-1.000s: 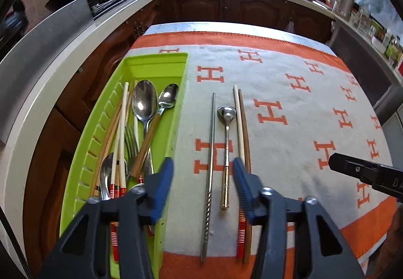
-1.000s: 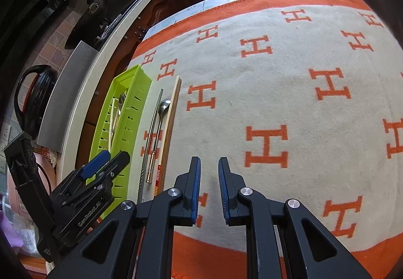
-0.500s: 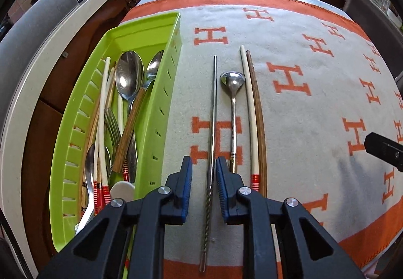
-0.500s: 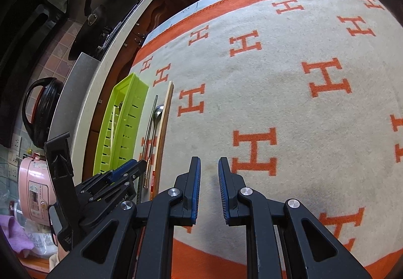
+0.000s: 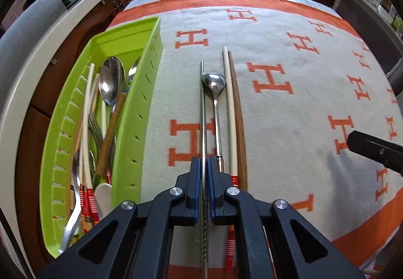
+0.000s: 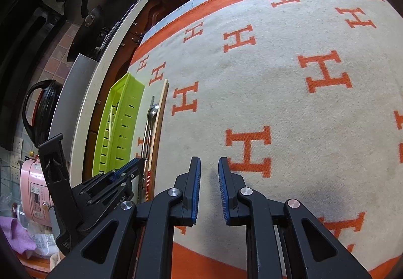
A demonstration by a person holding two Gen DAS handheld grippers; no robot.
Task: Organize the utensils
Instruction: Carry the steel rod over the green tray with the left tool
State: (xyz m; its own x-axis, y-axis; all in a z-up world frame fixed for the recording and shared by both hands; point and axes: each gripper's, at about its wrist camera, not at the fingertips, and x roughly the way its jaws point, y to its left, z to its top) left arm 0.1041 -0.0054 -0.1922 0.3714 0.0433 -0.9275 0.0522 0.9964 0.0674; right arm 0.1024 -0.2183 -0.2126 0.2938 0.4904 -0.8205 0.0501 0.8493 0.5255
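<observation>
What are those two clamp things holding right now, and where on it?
The left gripper pinches the metal chopstick near its twisted handle end, still lying on the cloth. The right gripper holds nothing.

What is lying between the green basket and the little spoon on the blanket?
One thin metal chopstick, pinched by the left gripper. Otherwise only blanket between green basket and spoon, seen in the left wrist view.

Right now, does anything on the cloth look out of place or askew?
Four utensils lie outside the green tray: a metal chopstick, a small spoon, a white chopstick and a brown chopstick. All lie parallel; nothing spilled or damaged.
</observation>
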